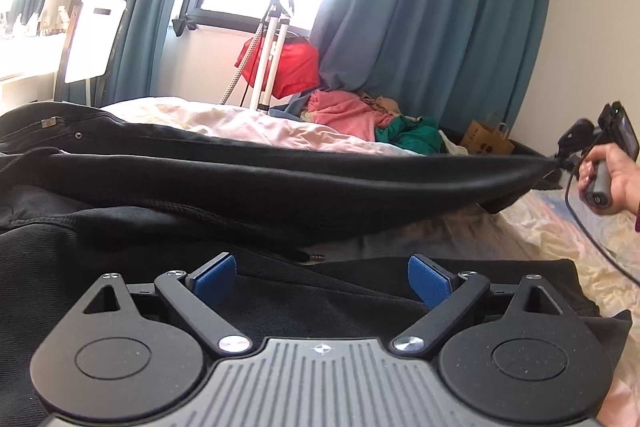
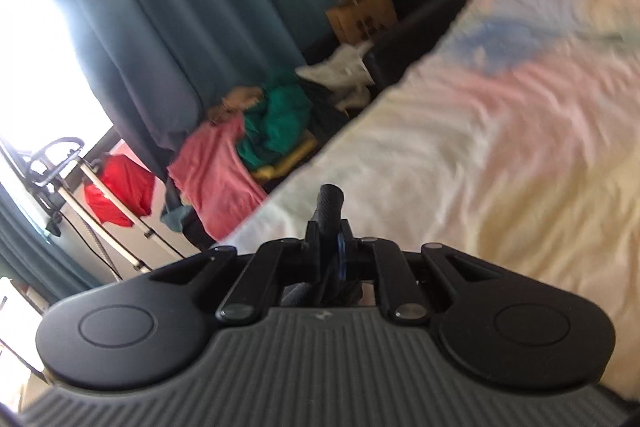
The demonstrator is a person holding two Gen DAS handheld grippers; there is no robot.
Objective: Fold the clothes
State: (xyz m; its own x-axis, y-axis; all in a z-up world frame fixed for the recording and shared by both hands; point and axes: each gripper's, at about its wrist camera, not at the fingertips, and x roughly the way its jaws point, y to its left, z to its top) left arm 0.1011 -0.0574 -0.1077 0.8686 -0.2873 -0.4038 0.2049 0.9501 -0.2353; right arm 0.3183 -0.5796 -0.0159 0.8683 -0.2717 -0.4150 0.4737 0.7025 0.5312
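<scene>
Black garment stretched over the bed

The right gripper (image 2: pixel 328 223) is clamped on the black garment (image 1: pixel 280 183), pulling its edge taut toward 3 o'clock; the left gripper (image 1: pixel 322 279), pads apart, hovers over the garment's near part on the bed (image 1: pixel 560 227).

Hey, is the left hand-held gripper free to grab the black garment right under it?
Probably yes. The left hand-held gripper is open with nothing between its blue pads, and the black garment lies directly beneath, unobstructed. The right hand-held gripper only pinches its far end.
</scene>
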